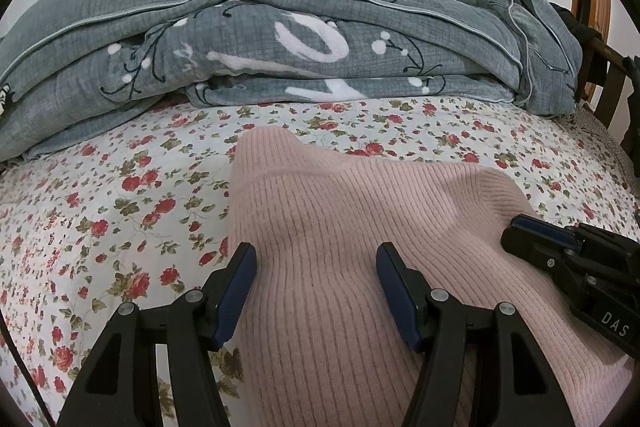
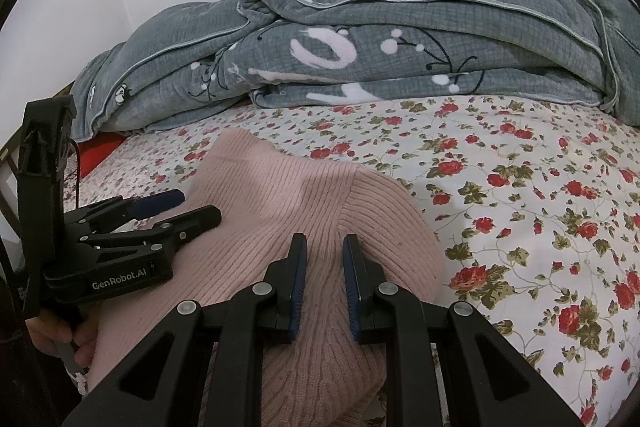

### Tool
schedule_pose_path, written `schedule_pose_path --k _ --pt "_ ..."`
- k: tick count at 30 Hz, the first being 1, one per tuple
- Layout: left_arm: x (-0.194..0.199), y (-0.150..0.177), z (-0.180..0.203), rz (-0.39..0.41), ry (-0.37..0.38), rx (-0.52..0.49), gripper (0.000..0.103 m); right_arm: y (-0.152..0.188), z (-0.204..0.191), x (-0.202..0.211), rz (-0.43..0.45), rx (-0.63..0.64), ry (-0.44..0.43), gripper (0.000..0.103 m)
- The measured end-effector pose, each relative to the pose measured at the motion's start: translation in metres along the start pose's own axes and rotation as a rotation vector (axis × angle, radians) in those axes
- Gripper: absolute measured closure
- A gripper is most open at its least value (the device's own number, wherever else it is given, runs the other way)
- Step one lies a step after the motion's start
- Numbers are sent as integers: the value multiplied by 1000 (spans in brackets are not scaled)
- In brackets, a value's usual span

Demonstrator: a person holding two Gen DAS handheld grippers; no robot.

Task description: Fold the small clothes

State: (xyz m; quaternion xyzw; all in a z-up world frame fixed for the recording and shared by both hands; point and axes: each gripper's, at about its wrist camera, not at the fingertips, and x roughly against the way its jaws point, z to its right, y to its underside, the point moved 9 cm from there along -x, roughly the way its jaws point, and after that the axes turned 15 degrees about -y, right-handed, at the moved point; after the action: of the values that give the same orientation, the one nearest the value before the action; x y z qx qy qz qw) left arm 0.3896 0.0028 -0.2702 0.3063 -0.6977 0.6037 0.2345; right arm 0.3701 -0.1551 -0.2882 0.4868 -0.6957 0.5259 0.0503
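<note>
A pink ribbed knit sweater [image 1: 340, 211] lies bunched on the floral bedsheet [image 1: 120, 195], collar end pointing away. My left gripper [image 1: 316, 251] stands open just over the sweater's near left part, with knit showing between its blue pads but nothing pinched. From the right wrist view, the left gripper [image 2: 196, 205] rests at the sweater's [image 2: 280, 211] left edge. My right gripper [image 2: 325, 241] sits low over the sweater's right shoulder seam, pads only a narrow gap apart. In the left wrist view the right gripper [image 1: 514, 227] shows a bare blue pad with no fabric clamped.
A crumpled grey blanket [image 1: 300, 39] with white letters is piled along the far side of the bed against the white wall. A wooden bed frame [image 1: 600, 63] stands at the far right. A hand [image 2: 60, 339] holds the left gripper's handle. Bare floral sheet [image 2: 520, 207] lies right of the sweater.
</note>
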Motion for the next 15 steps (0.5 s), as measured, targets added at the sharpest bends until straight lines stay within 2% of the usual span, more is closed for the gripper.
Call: schedule_pose_path --k 4,8,15 --pt "1 -1 -1 4 -7 -5 42 0 0 0 2 -2 -1 85" --pt "0 0 -1 -3 8 5 42 0 -2 0 3 30 35 85" --pt "2 1 2 -4 12 8 42 0 0 1 7 18 23 84"
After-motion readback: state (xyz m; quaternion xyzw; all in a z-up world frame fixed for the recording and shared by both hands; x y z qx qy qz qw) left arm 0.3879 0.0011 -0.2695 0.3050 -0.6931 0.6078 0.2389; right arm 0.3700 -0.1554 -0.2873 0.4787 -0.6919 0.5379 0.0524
